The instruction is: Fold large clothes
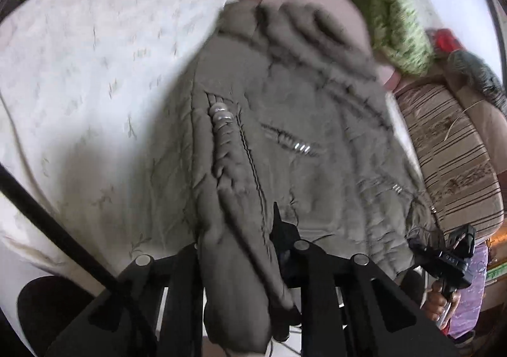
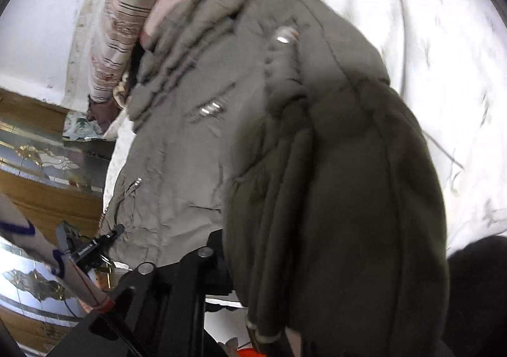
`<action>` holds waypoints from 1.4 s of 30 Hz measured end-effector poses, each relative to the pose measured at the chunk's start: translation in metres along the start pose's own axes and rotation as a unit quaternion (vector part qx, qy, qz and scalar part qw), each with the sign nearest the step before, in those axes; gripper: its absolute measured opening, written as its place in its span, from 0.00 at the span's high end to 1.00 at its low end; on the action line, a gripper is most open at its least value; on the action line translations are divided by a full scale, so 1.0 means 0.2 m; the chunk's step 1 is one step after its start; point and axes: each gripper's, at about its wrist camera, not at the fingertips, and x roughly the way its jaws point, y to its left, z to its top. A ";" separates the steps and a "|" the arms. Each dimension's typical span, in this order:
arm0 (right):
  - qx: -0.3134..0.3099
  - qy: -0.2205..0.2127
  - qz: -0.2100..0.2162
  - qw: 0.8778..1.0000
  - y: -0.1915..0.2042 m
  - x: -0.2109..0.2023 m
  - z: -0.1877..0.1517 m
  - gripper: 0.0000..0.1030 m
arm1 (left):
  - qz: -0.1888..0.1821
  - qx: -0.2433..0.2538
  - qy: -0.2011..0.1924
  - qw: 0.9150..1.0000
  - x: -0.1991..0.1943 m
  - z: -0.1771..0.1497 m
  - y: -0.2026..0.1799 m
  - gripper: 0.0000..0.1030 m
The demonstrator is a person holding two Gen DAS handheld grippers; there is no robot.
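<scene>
A: Where does the jacket lie from the left gripper?

B: Straight ahead and upward in the left wrist frame. A thick fold of its cloth runs down between the jaws at bottom centre; that gripper is clenched on the fold. Long axis runs bottom centre to top centre, hem near, gathered collar far.

A: And the right gripper?

B: Also clamped on the jacket. In the right wrist frame a dark padded bundle, likely a sleeve, hangs over the jaws at lower right. Fingertips hidden under cloth. In the left view it shows at lower right, at the jacket's edge.

A: Which is nearer?

B: Both touching. Neither must reach; I judge the next move a carry-over along that axis.

A: Look of it?

B: Olive-grey, puffy, quilted, creased. Metal snaps down the front. Lies on a pale printed bedsheet; striped cushion at right. Frames motion-blurred.
</scene>
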 end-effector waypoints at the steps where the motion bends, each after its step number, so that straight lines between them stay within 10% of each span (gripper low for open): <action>1: -0.007 -0.006 0.001 1.000 0.03 -0.03 0.00 0.84 | -0.003 0.004 -0.013 1.000 -0.06 0.00 -0.02 0.85; 14: -0.057 -0.015 0.050 0.997 0.22 -0.41 -0.22 0.84 | 0.018 0.012 -0.039 0.999 -0.39 -0.25 -0.03 0.85; 23: -0.109 -0.071 0.035 0.991 0.56 -0.43 0.35 0.84 | 0.016 0.051 -0.124 0.991 -0.42 0.43 -0.33 0.84; 33: -0.018 -0.059 -0.043 0.997 0.71 -0.01 1.25 0.79 | 0.148 -0.005 -0.064 0.987 0.33 1.36 -0.43 0.81; 42: 0.062 -0.043 -0.071 0.995 0.37 0.54 1.53 0.74 | 0.161 -0.036 -0.025 0.986 0.96 1.47 -0.24 0.77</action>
